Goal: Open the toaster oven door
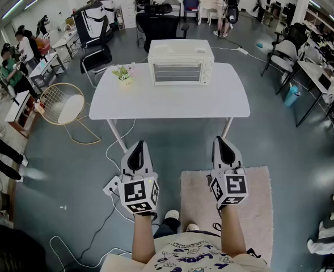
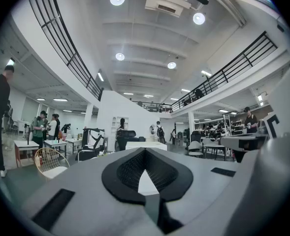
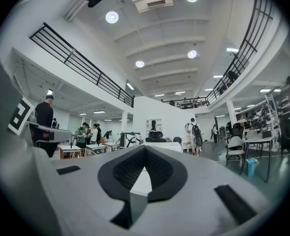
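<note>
A cream toaster oven (image 1: pixel 181 62) stands at the back middle of a white table (image 1: pixel 169 103), its glass door closed and facing me. Both grippers hang well short of the table, over the floor. My left gripper (image 1: pixel 137 150) is shut with nothing in it, and its tip points at the table's front left leg. My right gripper (image 1: pixel 223 145) is shut and empty too, near the front right leg. In the left gripper view the toaster oven (image 2: pixel 145 145) shows small and far beyond the closed jaws; in the right gripper view the toaster oven (image 3: pixel 158 146) sits just as distant.
A small potted plant (image 1: pixel 124 75) sits on the table left of the oven. A black office chair (image 1: pixel 158 26) stands behind the table, a wire chair (image 1: pixel 62 103) to its left. A beige rug (image 1: pixel 257 220) lies underfoot, cables (image 1: pixel 107 208) on the floor. People stand around the room.
</note>
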Action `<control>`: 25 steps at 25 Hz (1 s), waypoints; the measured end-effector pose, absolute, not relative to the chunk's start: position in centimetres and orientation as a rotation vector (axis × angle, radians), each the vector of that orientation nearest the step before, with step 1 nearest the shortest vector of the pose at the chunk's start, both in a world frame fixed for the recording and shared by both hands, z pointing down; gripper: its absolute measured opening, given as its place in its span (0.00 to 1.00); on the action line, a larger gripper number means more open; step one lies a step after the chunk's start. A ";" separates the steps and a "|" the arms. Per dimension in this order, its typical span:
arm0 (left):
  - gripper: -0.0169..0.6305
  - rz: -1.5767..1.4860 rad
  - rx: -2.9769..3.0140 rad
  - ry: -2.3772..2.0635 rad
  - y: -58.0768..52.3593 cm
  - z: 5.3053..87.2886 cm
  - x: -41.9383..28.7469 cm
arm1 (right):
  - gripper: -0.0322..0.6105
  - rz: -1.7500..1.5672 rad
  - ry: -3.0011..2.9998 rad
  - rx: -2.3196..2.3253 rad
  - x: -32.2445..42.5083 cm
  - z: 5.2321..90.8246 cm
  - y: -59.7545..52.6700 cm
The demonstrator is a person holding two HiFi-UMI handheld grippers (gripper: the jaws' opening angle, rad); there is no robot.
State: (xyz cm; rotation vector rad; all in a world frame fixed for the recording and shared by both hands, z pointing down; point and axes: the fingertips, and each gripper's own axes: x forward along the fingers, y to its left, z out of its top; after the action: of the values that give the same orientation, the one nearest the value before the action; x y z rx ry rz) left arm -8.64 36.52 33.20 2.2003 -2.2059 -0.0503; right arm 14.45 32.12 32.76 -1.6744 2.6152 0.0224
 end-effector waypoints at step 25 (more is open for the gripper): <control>0.03 -0.047 2.214 -2.187 31.1 34.3 -13.3 | 0.40 -0.029 2.578 -1.667 10.4 33.6 27.1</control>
State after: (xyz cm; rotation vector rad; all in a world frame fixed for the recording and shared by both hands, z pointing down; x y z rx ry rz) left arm -13.31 31.06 34.30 2.2135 -2.1870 -0.0466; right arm 10.39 27.10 33.63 -1.6670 2.5779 -0.0290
